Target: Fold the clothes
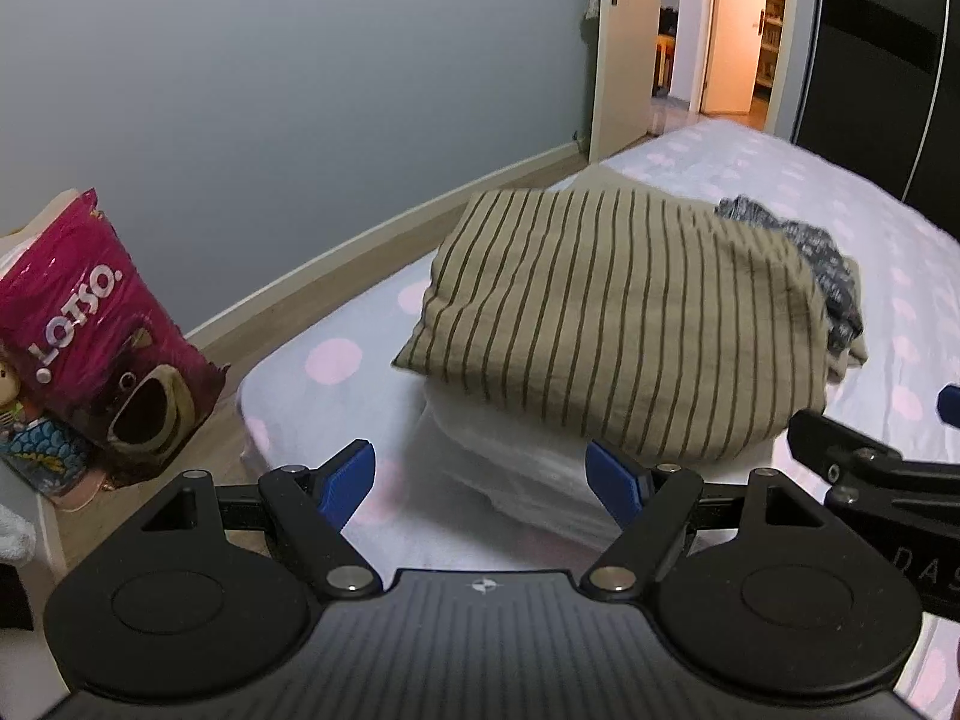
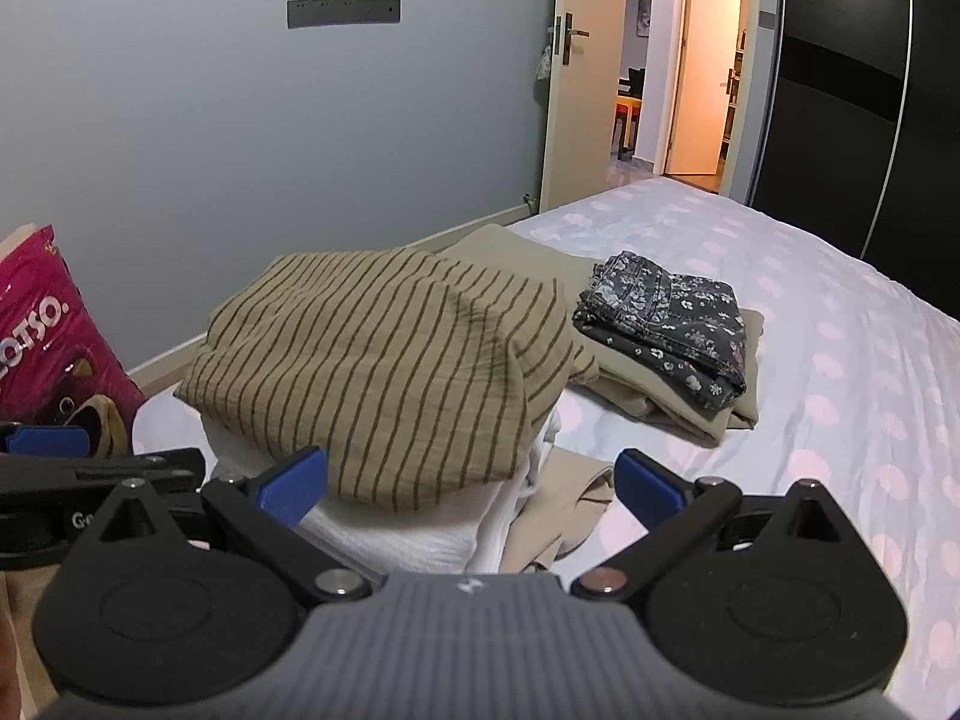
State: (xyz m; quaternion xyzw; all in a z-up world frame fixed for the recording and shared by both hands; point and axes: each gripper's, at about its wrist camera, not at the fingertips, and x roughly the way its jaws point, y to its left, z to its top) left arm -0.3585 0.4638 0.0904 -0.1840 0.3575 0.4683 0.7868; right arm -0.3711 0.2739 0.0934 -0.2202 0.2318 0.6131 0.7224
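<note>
A folded tan garment with dark stripes (image 1: 624,324) lies on top of a folded white cloth (image 1: 528,474) near the bed's corner; it also shows in the right wrist view (image 2: 384,372) on the white cloth (image 2: 414,528). My left gripper (image 1: 480,480) is open and empty, just in front of this stack. My right gripper (image 2: 471,489) is open and empty, close to the stack's near edge. A folded dark floral garment (image 2: 666,324) rests on a folded beige garment (image 2: 660,402) farther back. A loose beige cloth (image 2: 564,510) lies beside the white one.
The bed has a white sheet with pink dots (image 2: 840,360). A magenta "LOTSO" bag (image 1: 102,330) stands on the floor at the left, by the grey wall. An open door (image 2: 558,90) and a dark wardrobe (image 2: 840,90) are at the back. The right gripper's body (image 1: 870,480) shows in the left view.
</note>
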